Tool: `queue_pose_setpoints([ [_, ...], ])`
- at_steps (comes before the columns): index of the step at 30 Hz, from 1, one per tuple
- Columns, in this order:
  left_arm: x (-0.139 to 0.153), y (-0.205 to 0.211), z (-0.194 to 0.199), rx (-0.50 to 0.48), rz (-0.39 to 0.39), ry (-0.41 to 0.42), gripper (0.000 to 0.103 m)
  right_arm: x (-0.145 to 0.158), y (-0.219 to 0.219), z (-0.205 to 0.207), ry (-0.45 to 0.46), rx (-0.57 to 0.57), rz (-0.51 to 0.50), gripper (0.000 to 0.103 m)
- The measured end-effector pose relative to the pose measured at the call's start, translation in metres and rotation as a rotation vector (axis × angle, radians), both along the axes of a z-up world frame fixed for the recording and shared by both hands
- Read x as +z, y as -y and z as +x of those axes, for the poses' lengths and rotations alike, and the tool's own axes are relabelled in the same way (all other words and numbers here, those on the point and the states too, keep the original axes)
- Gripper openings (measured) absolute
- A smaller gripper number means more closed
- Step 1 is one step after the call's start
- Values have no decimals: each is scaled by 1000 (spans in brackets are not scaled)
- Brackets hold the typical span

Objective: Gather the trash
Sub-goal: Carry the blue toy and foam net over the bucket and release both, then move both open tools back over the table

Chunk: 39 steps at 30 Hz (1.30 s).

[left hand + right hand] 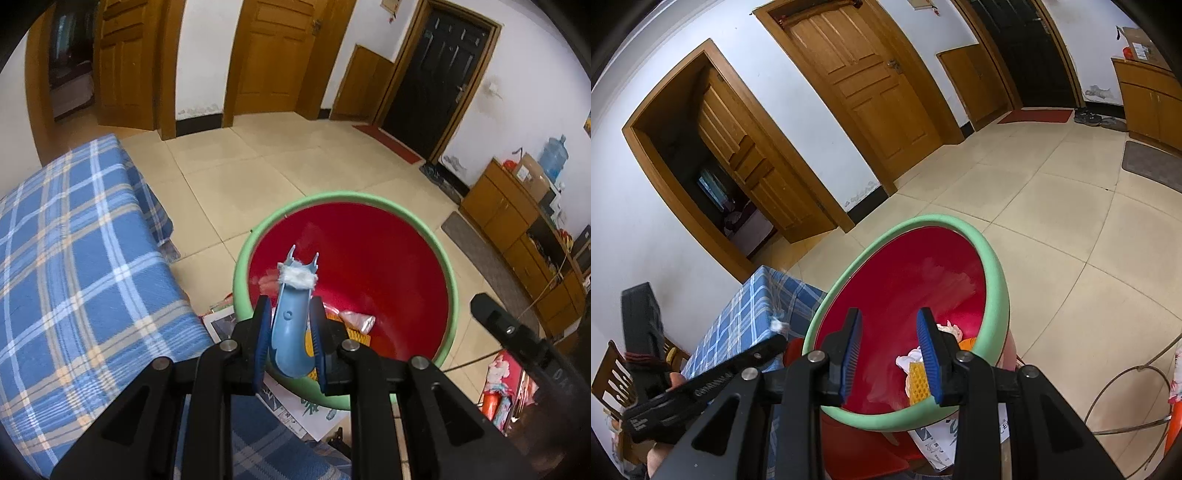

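My left gripper (290, 314) is shut on a blue plastic tool (291, 325) whose forked tip carries a wad of white fluff (297, 277). It hangs over the near rim of a red bin with a green rim (343, 197). Wrappers (356, 319) lie at the bin's bottom. My right gripper (889, 334) is open and empty, over the same bin (995, 280), with crumpled paper and a yellow wrapper (918, 382) below it. The left gripper shows at the left of the right wrist view (701, 376), with a bit of fluff at its tip.
A table with a blue plaid cloth (74, 266) stands left of the bin. Printed papers (295, 413) lie under the bin. Tiled floor (258, 155) stretches to wooden doors. A wooden cabinet (517, 229) lines the right wall. A wire frame (1126, 398) stands right of the bin.
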<state>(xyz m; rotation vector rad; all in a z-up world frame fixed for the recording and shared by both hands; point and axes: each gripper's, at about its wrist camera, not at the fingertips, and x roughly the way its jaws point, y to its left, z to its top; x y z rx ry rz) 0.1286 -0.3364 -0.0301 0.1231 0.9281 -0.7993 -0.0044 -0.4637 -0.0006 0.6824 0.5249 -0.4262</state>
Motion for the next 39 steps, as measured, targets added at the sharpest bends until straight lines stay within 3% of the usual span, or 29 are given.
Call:
queue_pose_setpoints([
  [8,-2,15,-2,-43,31,13,21,1,2,-4,-2,-14,-2,35],
  [10,0,14,-3,-43,32,22,37,2,1,-4,-2,-17,-3,35],
  [13,4,11,-6,-28,35,43,48,4,-3,-4,-1,-19,-6,35],
  [24,21,-23,-10,54,27,65,57,12,-15,-5,3,5,-25,36],
  [28,30,-45,-13,102,23,88,63,15,-22,-5,6,21,-33,39],
  [32,40,-68,-15,148,8,98,65,20,-31,-3,5,37,-45,53],
  [39,53,-108,-19,236,-3,136,75,30,-50,1,9,72,-64,64],
])
